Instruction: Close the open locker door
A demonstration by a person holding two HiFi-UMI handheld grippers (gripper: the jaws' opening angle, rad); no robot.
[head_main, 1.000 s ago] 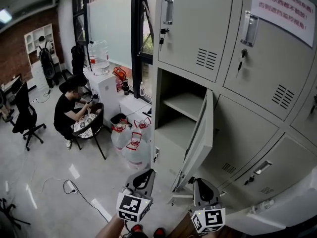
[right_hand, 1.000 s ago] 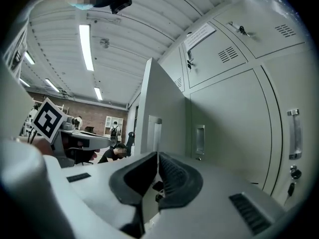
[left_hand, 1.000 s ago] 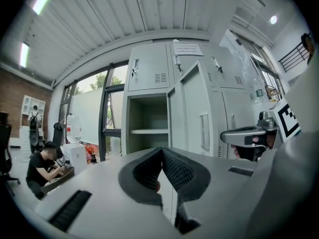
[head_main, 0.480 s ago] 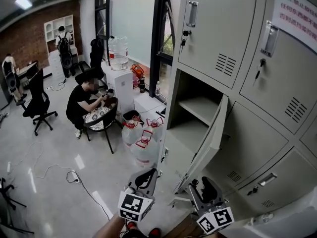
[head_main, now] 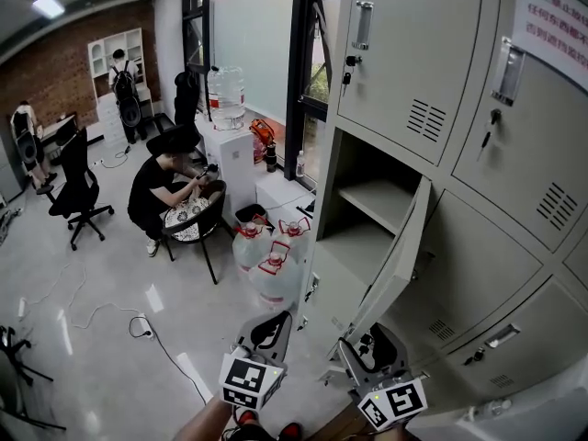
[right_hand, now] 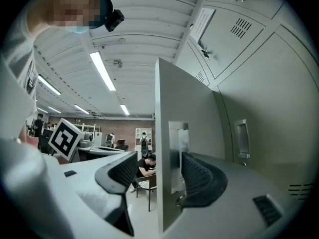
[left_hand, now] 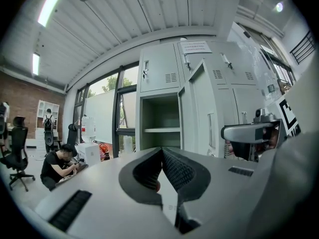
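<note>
Office floor of pale grey tile, with the tall grey steel locker bank (head_main: 478,246) as landmark. Its one open thin grey sheet-metal locker door (head_main: 397,251) hangs half swung out from the middle row, over the two-level compartment. We count one open door, at least four closed ones, two grippers, and three clear water jugs (head_main: 274,269) on the floor left of the locker bank. We judge the door light, stiff and free on its hinges, its paint slick. A pinch would slip, so push flat on the outer face near the free edge or handle plate. Right gripper (right_hand: 158,166), low in front of the locker bank, has just been opening; its pads (right_hand: 199,176) stand wide apart with the door's free edge between them, not clamped. Left gripper (left_hand: 161,151), left of the door, has pads pressed together on nothing.
</note>
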